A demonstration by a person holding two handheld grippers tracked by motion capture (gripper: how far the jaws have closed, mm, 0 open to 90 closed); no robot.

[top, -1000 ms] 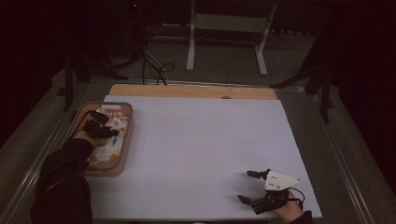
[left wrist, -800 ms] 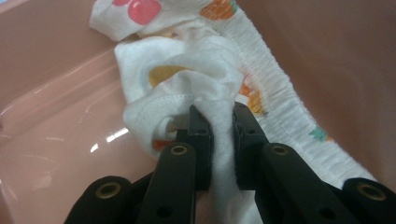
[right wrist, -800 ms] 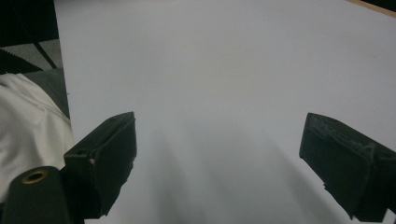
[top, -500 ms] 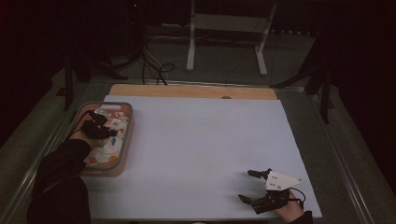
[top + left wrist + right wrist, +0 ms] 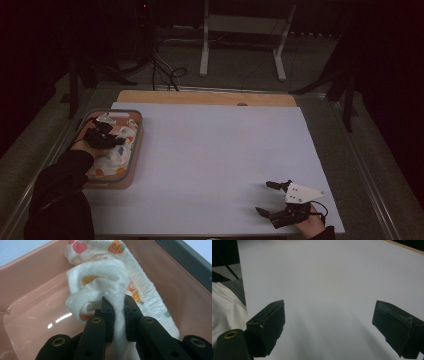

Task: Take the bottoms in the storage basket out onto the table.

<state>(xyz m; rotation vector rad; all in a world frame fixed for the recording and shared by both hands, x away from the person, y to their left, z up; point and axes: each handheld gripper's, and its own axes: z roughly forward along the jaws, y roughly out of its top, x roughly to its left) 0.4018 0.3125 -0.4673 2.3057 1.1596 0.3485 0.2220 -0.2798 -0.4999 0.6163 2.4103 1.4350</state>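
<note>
The left gripper (image 5: 117,307) is pinching the white cloth (image 5: 105,285) inside the pink tray (image 5: 131,167) at the table's left. The grab looks done; lifting the cloth out is left. The right gripper (image 5: 272,200) waits, spread, near right.

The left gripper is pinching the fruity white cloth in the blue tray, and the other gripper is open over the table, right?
Almost. The tray is pink, not blue, as the left gripper view shows. The left gripper does pinch the fruit-printed white cloth inside it, and the right gripper sits open over the table.
</note>
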